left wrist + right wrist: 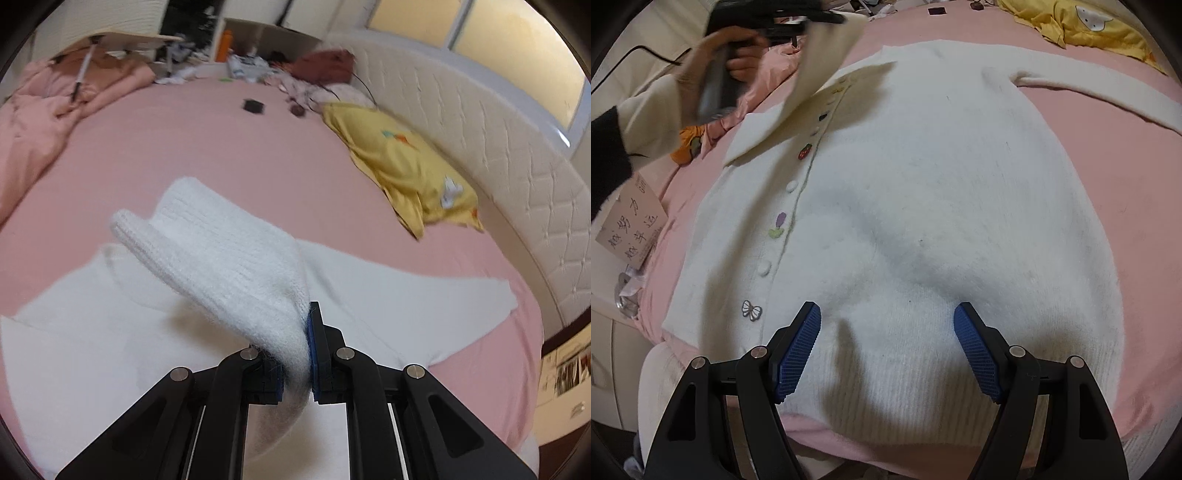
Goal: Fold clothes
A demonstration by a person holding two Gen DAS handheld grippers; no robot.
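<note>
On the left, the left gripper [295, 363] pinches a white sleeve [218, 254] tight and holds it up over the white cardigan [923, 192], which lies flat on the pink bed [221, 147]. The right gripper [886, 354] hangs over the hem, jaws wide apart, holding nothing.

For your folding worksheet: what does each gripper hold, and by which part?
Left gripper: shut on the white cardigan's sleeve, near its cuff end. Right gripper: open above the cardigan's hem, holding nothing.

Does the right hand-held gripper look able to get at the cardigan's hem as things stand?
Probably yes. The right hand-held gripper is open just above the ribbed hem of the cardigan, and nothing lies between them.
</note>
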